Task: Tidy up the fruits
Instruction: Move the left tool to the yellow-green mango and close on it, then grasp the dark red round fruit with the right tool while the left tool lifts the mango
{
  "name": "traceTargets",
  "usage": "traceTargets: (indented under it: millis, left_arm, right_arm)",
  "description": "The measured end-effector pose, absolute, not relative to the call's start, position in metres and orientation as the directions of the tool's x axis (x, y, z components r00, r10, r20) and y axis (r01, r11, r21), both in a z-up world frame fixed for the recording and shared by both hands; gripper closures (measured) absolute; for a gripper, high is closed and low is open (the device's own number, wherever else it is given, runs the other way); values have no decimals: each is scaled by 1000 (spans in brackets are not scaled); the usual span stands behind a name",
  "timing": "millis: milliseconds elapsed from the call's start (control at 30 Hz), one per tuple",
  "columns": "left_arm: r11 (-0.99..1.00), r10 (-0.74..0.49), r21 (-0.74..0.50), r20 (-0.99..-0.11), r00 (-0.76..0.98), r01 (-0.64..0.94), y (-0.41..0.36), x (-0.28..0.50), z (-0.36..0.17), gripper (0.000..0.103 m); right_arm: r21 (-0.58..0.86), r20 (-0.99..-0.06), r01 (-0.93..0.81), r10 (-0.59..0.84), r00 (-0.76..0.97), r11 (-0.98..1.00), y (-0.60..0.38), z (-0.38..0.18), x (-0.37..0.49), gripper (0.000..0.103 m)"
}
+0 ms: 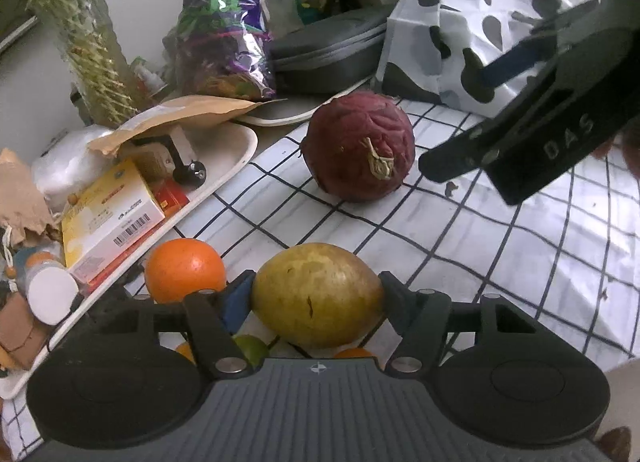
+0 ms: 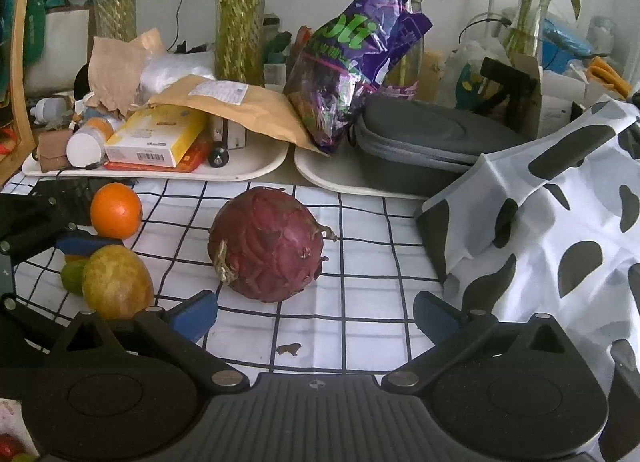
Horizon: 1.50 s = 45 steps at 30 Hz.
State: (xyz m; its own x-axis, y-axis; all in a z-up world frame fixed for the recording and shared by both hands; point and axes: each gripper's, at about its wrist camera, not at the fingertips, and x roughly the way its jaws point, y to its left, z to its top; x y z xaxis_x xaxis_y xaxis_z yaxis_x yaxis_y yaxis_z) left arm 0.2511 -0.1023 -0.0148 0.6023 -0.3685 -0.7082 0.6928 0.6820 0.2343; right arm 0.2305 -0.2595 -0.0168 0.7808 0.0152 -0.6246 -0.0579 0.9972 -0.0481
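Broadly, a white tablecloth with a black grid covers the table, and a cow-spotted bag lies on its right part. Behind the cloth stand two white trays, one with boxes and a brown envelope, the other with a grey case; a purple snack bag leans between them. A wrinkled dark red fruit sits in the middle of the cloth, with nothing touching it. The right gripper is just in front of this fruit, its blue-padded fingers wide apart and holding nothing. The left gripper is clamped on a yellow-green mango, one finger pressing on each side of it. In the right wrist view this mango is at the left edge of the cloth, close to the surface; whether it touches the cloth cannot be told. An orange rests just beside the mango, on its left in the left wrist view. A small green lime is touching the mango from behind. A tiny brown scrap lies on the cloth between the right gripper's fingers.
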Motion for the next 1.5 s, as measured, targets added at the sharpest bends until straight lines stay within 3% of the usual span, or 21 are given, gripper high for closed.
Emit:
traceTargets:
  millis: [433, 733, 800, 867, 967, 1500]
  left_arm:
    - [820, -365, 138, -622, 693, 556, -72, 263, 33, 40]
    - [848, -341, 110, -634, 694, 518, -61, 273, 34, 40]
    - [846, -339, 117, -636, 693, 521, -61, 272, 33, 40]
    - [844, -341, 115, -640, 689, 524, -60, 272, 32, 40]
    - [843, -342, 113, -643, 685, 527, -61, 272, 31, 40]
    - [861, -360, 69, -615, 701, 503, -57, 242, 55, 40]
  right_arm:
    - [132, -606, -90, 152, 781, 987, -261, -24, 264, 0]
    - [275, -582, -90, 240, 777, 957, -262, -37, 292, 0]
    - [304, -581, -91, 260, 771, 948, -263, -41, 297, 2]
    - [309, -593, -85, 262, 761, 947, -262, -44, 301, 17]
    - [307, -601, -69, 250, 760, 949, -265, -45, 301, 25]
    - [274, -533, -148, 279, 799, 950, -265, -9, 249, 30]
